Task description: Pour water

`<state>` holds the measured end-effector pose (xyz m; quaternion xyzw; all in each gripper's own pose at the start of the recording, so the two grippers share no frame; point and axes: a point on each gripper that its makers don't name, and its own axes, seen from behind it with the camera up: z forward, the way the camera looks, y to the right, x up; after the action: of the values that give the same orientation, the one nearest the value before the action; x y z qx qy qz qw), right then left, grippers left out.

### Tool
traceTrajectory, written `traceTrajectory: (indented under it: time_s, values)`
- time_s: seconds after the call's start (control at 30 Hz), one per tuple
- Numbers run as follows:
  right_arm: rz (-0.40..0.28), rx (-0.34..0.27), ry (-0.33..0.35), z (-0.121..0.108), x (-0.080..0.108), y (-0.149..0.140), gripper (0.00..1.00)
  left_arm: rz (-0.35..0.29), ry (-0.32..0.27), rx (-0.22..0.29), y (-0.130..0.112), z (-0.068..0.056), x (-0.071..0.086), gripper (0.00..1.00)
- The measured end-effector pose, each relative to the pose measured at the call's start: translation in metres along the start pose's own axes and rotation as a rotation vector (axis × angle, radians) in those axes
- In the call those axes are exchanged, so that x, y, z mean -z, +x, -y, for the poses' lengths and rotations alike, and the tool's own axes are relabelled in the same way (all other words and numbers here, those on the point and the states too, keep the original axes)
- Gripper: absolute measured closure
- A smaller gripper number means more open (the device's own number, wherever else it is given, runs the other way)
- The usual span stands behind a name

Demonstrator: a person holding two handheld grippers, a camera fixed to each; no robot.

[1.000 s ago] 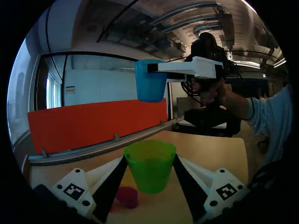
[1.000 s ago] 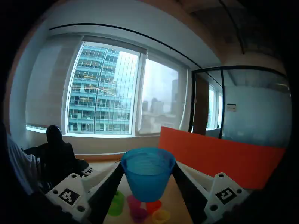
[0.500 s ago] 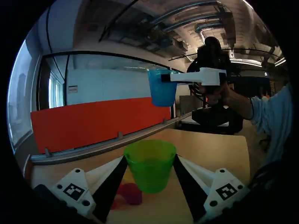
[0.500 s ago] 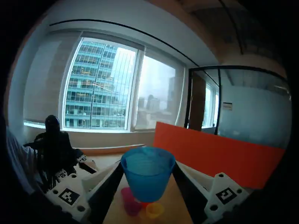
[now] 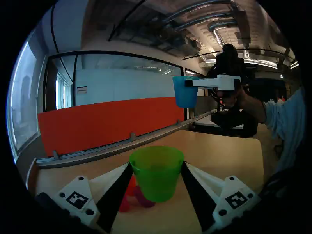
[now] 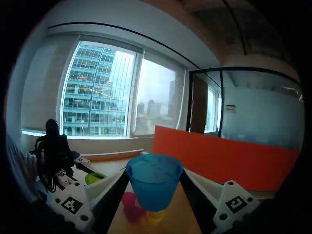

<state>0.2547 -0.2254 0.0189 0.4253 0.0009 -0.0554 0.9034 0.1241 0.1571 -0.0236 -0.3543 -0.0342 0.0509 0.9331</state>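
I am pinching the green cup (image 5: 156, 181) upright in my left tongs (image 5: 156, 165) and the blue cup (image 6: 154, 191) level in my right tongs (image 6: 154, 171), to avoid spills.

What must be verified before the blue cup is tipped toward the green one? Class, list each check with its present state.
1. Both fingers of the right gripper press on the blue cup: ok.
2. Both fingers of the left gripper press on the green cup: ok.
3. Both cups upright: ok.
4. Blue cup over the green cup's mouth: not ok; in the left gripper view it hangs higher, farther off and to the right.
5. Water level in the blue cup: cannot tell.
6. No other cups on the table below: not ok; small coloured cups stand there.
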Motion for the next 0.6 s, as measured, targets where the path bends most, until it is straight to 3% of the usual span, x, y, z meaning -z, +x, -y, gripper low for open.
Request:
traceTrajectory:
  time_s: [0.6]
  values:
    - [0.047, 0.003, 0.025, 0.005, -0.001, -0.041, 0.09, 0.065, 0.013, 0.007, -0.029, 0.007, 0.006, 0.14]
